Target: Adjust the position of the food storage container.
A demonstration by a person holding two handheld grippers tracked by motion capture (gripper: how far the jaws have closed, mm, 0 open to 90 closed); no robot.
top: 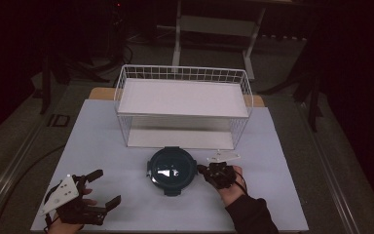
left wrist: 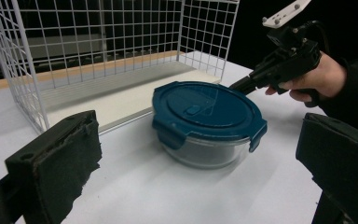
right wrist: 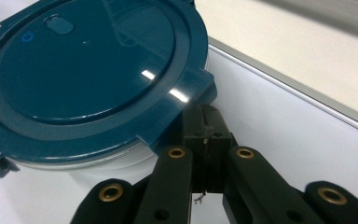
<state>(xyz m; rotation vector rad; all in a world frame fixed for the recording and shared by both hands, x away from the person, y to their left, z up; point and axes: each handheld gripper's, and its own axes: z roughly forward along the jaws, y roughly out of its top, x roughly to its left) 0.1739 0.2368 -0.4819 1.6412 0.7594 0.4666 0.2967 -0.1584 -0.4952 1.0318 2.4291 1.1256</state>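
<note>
Two hand-held grippers: right (right wrist: 204,122) closed, tips hidden under lid (right wrist: 88,70) clasp; left (top: 102,187) open.

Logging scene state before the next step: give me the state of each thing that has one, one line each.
Round glass container: upright on the table, teal lid on.
Teal lid: seated on the container; the near clips look folded down.
White wire rack: upright, both shelves bare.
Left gripper: open, holding nothing, apart from the container.
Right gripper: jaws closed together, tips at the lid's side clip.
</note>
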